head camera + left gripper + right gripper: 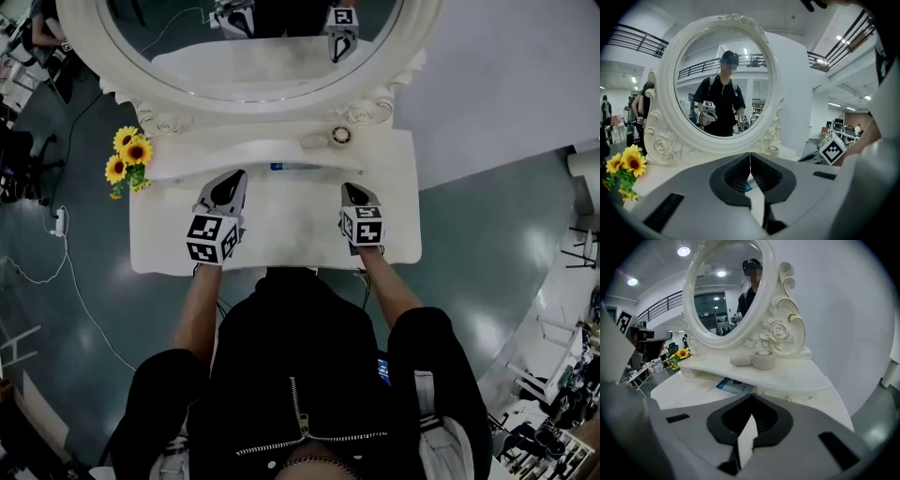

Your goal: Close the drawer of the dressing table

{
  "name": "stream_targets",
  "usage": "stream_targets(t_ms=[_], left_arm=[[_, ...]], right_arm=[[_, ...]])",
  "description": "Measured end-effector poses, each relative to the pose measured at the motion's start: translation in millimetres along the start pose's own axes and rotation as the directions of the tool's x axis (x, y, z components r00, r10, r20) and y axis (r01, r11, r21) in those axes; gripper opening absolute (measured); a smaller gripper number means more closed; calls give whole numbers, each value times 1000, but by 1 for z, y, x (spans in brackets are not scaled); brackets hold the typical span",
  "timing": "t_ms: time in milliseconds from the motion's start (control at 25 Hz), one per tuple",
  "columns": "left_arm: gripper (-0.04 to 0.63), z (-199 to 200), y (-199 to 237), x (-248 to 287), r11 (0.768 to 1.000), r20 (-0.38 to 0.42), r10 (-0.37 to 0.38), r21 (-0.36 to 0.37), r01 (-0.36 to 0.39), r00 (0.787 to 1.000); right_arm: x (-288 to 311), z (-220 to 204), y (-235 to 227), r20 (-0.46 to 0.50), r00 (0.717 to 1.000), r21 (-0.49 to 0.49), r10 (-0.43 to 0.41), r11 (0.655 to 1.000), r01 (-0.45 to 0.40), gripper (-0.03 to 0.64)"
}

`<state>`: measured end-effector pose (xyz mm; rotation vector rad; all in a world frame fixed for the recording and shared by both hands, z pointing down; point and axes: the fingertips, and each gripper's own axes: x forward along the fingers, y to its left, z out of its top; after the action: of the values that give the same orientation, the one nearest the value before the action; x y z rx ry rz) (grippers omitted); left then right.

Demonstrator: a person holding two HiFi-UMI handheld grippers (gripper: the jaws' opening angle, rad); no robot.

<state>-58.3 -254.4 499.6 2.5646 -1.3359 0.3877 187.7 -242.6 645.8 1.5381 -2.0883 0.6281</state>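
Observation:
The white dressing table (272, 234) stands in front of me under its oval mirror (253, 56). No drawer shows in the head view, and my body covers the table's front edge. My left gripper (230, 184) hovers over the left half of the tabletop with its jaws shut and nothing between them (750, 154). My right gripper (352, 191) hangs over the right half, also shut and empty (751, 398). Both point toward the mirror. The right gripper's marker cube (833, 149) shows at the right of the left gripper view.
A bunch of sunflowers (128, 157) stands at the table's left end. A blue and white packet (295, 167) lies under the raised back shelf, and a small round white pot (341, 135) sits on that shelf. A white wall (506, 75) rises to the right.

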Motion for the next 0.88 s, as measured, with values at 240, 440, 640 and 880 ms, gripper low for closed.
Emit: stream_targets(t_ms=[240, 440, 640, 880], left_arm=[[21, 6, 3, -6, 1000, 24, 6, 6, -6, 1000], [21, 14, 6, -11, 1000, 48, 5, -8, -4, 999], [21, 25, 11, -13, 1000, 79, 9, -22, -7, 997], [21, 34, 15, -11, 1000, 92, 14, -11, -13, 996]], right_arm=[[-13, 48, 23, 94, 994, -37, 47, 998, -44, 5], [-33, 95, 39, 207, 975, -58, 77, 996, -67, 5], [-55, 136, 58, 299, 947, -93, 117, 991, -93, 5], [-80, 174, 73, 403, 903, -131, 151, 986, -107, 3]])
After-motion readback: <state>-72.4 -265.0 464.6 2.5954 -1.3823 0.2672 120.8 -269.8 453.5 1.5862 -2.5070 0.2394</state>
